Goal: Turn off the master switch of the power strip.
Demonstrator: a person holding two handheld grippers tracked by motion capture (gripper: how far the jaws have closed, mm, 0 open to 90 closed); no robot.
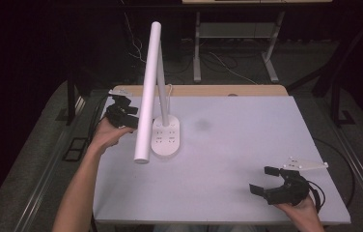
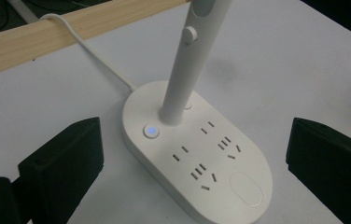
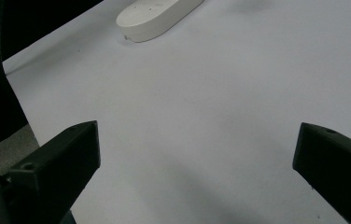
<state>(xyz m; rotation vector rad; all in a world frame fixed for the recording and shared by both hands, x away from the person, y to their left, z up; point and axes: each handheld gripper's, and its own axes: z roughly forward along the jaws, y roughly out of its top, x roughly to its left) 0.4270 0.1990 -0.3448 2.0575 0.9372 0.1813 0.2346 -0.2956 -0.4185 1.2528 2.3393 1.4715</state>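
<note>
— Desk lamp [image 1: 149,92] is what the left gripper [image 1: 121,112] is after, I'd say. It stands left of centre in the high view, its oval base [image 1: 165,137] flat on the white table [image 1: 247,145], the long white head [image 1: 148,96] slanting down toward the lower left of the frame.

— Has it got hold of anything?

— No. In the left gripper view the jaws stand wide, one at the lower left and one at the right edge, with the base [image 2: 197,154] lying between them farther off, untouched. A small button glows blue [image 2: 151,130] beside the foot of the stem [image 2: 187,60], and a white cord [image 2: 94,51] runs off toward the wooden strip [image 2: 47,39] at the upper left.

— And the other hand?

— The right gripper [image 1: 266,181] sits at the lower right of the high view, well apart from the lamp. Its jaws are wide too, holding nothing; its own view has bare tabletop between them and the end of the base [image 3: 157,16] at the top of the frame.

— So how far along?

— Barely begun, by my reckoning. The left one is beside the lamp and aimed at it, but no contact yet. The closing-in and whatever press or adjustment is meant are all left to do.
</note>
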